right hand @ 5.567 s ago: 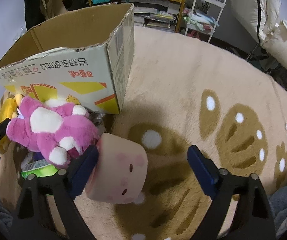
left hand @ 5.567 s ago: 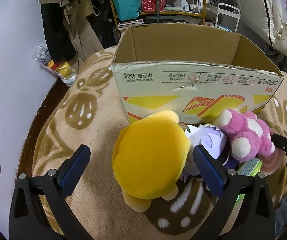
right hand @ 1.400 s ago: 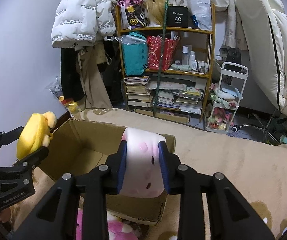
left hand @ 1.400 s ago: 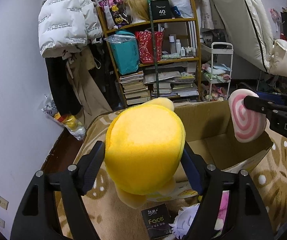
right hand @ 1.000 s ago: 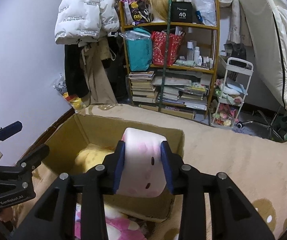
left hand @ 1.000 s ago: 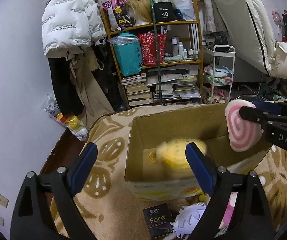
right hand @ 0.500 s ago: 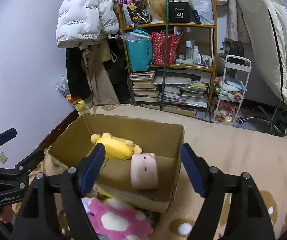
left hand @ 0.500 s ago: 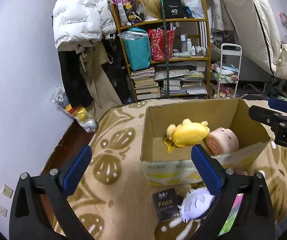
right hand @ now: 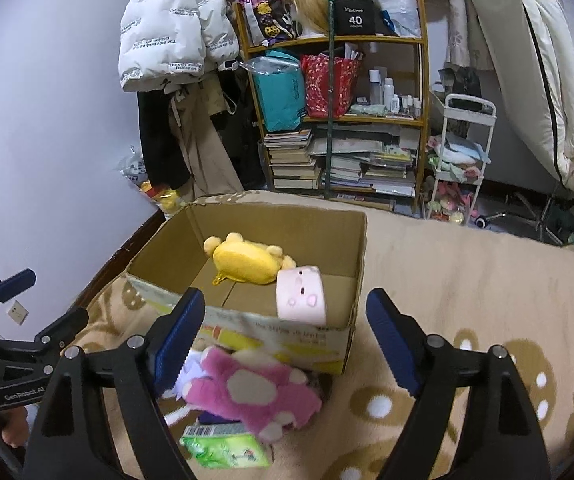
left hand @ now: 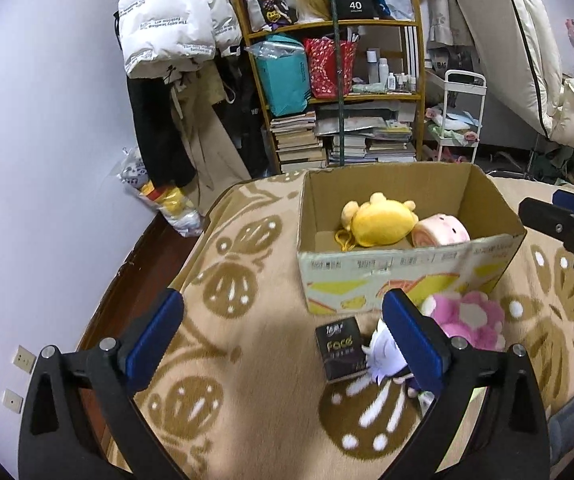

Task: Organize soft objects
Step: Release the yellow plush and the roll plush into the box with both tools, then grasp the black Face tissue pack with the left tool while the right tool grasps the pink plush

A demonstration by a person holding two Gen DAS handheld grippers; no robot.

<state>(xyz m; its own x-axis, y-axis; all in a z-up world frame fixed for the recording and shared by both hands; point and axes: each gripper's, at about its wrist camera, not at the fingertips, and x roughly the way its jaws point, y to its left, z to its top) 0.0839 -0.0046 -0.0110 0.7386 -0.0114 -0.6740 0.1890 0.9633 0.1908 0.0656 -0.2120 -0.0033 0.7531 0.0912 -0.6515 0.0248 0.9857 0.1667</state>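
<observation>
Box (left hand: 407, 268) sits on the patterned blanket (left hand: 247, 320) ahead of both claws, with the yellow plush (left hand: 383, 222) and the pink roll (left hand: 441, 234) lying inside it, touching each other. Outside, against the box's near wall, lie the things not yet put away: the pink plush (right hand: 253, 394), a white-purple toy (left hand: 383, 356), a black carton (left hand: 341, 348) and a green packet (right hand: 227, 450).

Left claw (left hand: 283, 336) is spread wide and carries nothing; right claw (right hand: 285, 338) is likewise spread and empty. Both hover above the blanket, short of the box.

The coming move, as I judge it, turns on where the pink plush lies from each claw. In the right wrist view it sits low and to the left of centre, just under the left finger (right hand: 179, 332), with its long axis running roughly left to right across the line of the fingers, so the claw would have to come down and shift left to straddle it. In the left wrist view the same plush (left hand: 465, 320) lies beyond the right finger (left hand: 411, 340), off to the right, while the white-purple toy sits partly hidden behind that same finger, closer in. So the right claw looks nearer to the pink plush and the left claw nearer to the white-purple toy. Whether the carton and packet count as soft I cannot tell.
</observation>
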